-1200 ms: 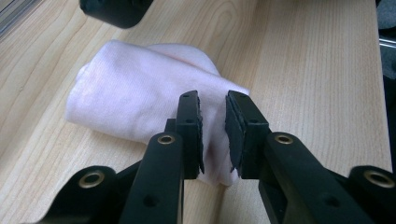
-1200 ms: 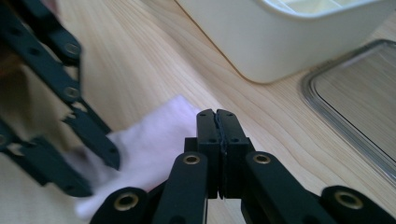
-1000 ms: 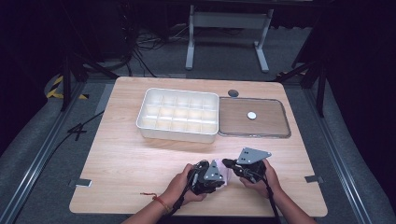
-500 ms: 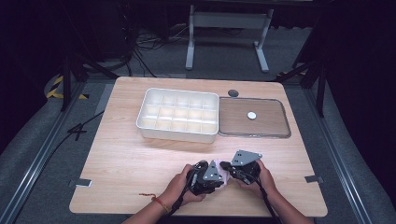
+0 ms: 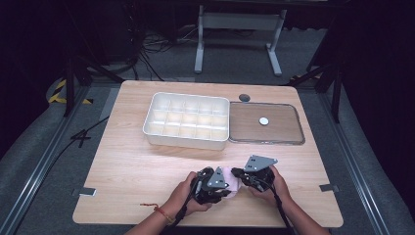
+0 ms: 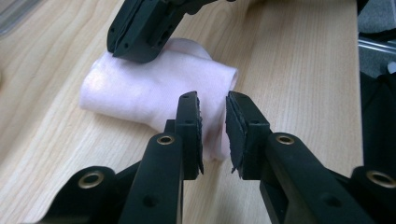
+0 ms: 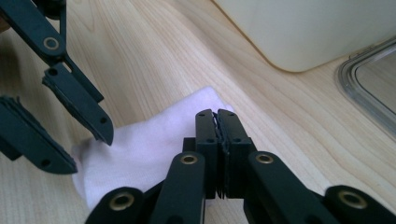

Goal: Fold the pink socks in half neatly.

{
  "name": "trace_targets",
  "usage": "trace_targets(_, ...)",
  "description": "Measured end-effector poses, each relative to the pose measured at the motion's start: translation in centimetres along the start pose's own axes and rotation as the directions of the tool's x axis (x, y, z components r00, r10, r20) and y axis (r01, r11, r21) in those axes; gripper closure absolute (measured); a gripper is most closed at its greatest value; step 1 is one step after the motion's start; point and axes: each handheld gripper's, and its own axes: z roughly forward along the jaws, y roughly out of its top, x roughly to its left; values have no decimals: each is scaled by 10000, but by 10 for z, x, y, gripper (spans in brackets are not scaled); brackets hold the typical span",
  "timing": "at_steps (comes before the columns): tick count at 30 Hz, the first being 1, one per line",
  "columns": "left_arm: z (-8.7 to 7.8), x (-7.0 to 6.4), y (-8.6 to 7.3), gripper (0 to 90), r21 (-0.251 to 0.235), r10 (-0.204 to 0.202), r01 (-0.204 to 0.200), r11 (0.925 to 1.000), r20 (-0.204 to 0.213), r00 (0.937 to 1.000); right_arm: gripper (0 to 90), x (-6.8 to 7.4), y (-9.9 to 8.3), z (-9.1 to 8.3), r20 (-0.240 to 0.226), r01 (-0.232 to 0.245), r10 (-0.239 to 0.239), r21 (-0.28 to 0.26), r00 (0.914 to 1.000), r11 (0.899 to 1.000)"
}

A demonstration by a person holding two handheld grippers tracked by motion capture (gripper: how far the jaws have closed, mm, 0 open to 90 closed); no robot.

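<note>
One pale pink folded cloth (image 6: 154, 93) lies on the worktop (image 5: 127, 161), near its front edge, and two hand-held grippers meet over it. The left hand-held gripper (image 6: 214, 135) has its jaws parted a little, straddling the cloth's near edge without clamping it. The right hand-held gripper (image 7: 217, 140) is clenched, jaws pressed together, resting on top of the cloth; whether any fabric is pinched between them I cannot tell. In the high view the cloth (image 5: 231, 180) peeks out as a small pink patch between the two tools, mostly covered by them and by two hands.

Farther back sits one white divided tray (image 5: 187, 121), with fifteen compartments by my count. Just beside it lies one clear flat lid (image 5: 264, 123) with one small white disc (image 5: 264, 120) on it. One dark round spot (image 5: 244, 97) behind is too small to identify.
</note>
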Motion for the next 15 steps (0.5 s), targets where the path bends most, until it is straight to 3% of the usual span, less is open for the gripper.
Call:
trace_targets(8, -9, 2, -5, 702, -208, -126, 128, 9997, 111, 9999, 729, 5, 14, -12, -104, -196, 190, -635, 9998, 9978)
trace_targets(15, -18, 4, -7, 687, -244, -107, 104, 9996, -95, 9999, 559, 3, 10, 1, 120, -616, 613, 277, 9980, 9977)
